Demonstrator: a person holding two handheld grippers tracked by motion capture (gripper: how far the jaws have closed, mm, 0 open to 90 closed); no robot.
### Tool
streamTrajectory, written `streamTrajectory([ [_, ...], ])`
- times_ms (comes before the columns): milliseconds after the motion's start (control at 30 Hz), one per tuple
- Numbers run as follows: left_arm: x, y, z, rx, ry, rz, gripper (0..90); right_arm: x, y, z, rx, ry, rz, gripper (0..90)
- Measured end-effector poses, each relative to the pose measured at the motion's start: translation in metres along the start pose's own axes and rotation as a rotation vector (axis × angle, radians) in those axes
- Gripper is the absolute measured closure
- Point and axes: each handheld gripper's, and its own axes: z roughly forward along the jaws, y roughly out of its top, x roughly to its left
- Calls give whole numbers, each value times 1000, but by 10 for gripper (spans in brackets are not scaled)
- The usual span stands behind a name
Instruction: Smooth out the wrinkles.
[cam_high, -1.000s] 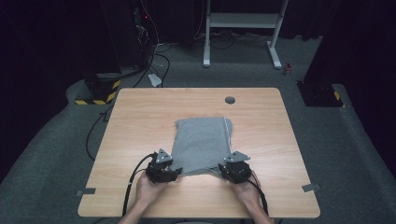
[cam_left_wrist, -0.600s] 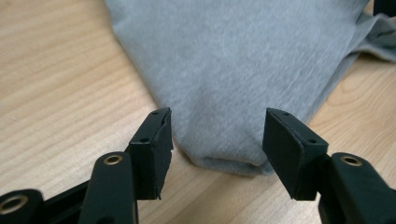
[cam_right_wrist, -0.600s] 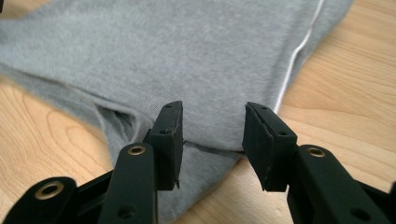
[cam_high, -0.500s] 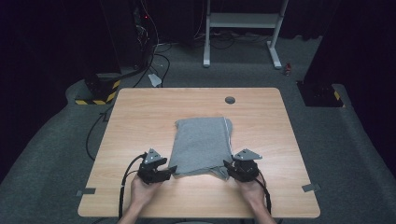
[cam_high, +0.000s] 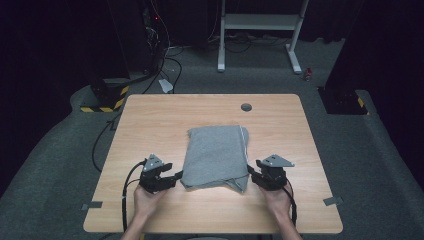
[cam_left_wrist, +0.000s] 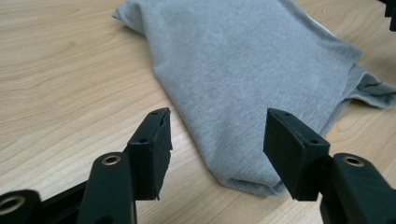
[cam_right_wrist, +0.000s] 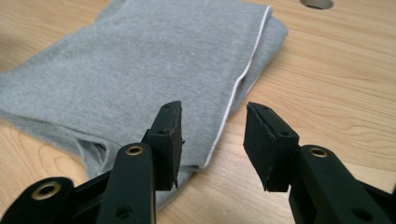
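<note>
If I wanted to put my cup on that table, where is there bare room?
Bare wood runs along the wooden table's far edge, broken by a small round hole, and down both sides of the folded grey cloth. The near edge is crowded: the left gripper and right gripper flank the cloth's near corners.

A wooden table is set on grey carpet; a white metal stand and black cables are seen far behind, backed by darkness.
</note>
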Motion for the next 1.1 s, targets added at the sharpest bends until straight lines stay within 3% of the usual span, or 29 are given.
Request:
streamTrajectory([
  [433, 14, 4, -13, -42, 21, -37, 403, -23, 0, -16, -37, -19, 58, 549],
  [1100, 38, -3, -26, -54, 72, -92, 393, -50, -10, -32, -52, -58, 125, 523],
])
